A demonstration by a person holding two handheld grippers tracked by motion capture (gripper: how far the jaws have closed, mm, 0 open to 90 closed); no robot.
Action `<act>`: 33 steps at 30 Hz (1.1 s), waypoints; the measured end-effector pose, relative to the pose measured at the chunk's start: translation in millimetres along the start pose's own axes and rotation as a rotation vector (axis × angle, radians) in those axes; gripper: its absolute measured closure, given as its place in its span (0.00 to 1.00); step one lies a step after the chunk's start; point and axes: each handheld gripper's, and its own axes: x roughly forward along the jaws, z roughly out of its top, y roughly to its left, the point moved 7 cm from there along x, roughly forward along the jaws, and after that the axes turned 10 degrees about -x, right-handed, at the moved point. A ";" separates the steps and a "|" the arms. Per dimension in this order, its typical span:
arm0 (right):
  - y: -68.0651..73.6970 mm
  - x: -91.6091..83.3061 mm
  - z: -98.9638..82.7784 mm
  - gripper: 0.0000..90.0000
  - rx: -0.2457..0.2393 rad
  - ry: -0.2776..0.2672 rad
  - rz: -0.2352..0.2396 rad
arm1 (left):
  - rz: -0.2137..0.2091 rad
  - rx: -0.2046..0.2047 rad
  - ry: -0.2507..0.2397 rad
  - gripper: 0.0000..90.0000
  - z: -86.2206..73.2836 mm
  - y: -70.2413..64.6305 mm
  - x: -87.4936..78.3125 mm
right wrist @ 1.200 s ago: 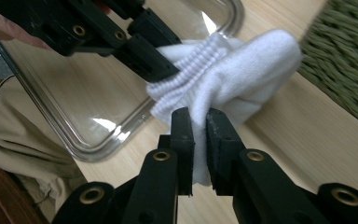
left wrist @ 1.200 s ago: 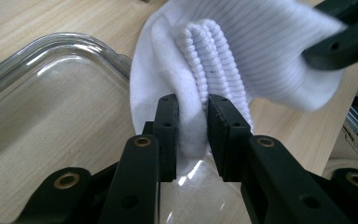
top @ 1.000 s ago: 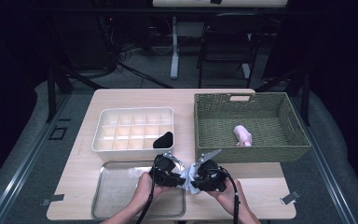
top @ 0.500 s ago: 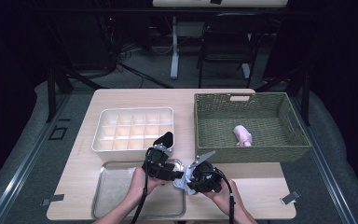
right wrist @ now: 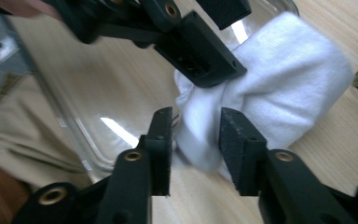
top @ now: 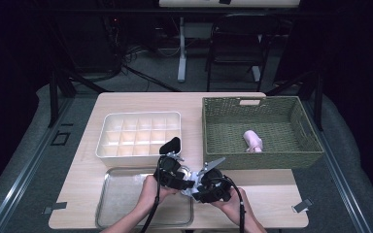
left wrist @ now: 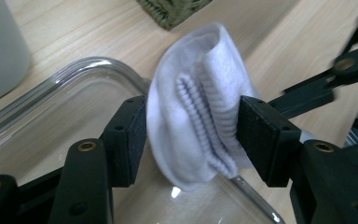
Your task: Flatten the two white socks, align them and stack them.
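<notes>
My left gripper [left wrist: 191, 140] pinches the rolled white sock [left wrist: 200, 116] across its middle, both pads pressed into the cloth; the roll's long axis stands up away from me, crosswise to the jaws. It hangs just above the near rim of the clear tray [left wrist: 74, 70], at the tray's corner. My right gripper [right wrist: 193, 140] sits just beside it with jaws that have just been opening, the sock's loose end between them but not squeezed (a gap shows at each pad), so the left holds it.

Count: one white sock, one pink sock [top: 253, 140] well off in the woven basket [top: 213, 145], one divided white box [top: 107, 150], one tray.
</notes>
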 end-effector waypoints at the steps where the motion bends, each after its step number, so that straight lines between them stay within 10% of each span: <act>1: -1.8 -3.8 -0.5 0.69 0.013 -0.017 -0.008 | 0.000 -0.009 0.001 0.48 -0.4 0.5 1.2; 11: -22.3 2.3 -19.1 0.66 0.118 0.028 0.007 | -0.007 -0.014 0.025 0.48 -2.6 -0.1 5.1; 33: -18.7 9.3 -21.3 0.71 0.095 0.025 -0.019 | -0.059 -0.035 0.078 0.51 -3.8 -7.4 15.8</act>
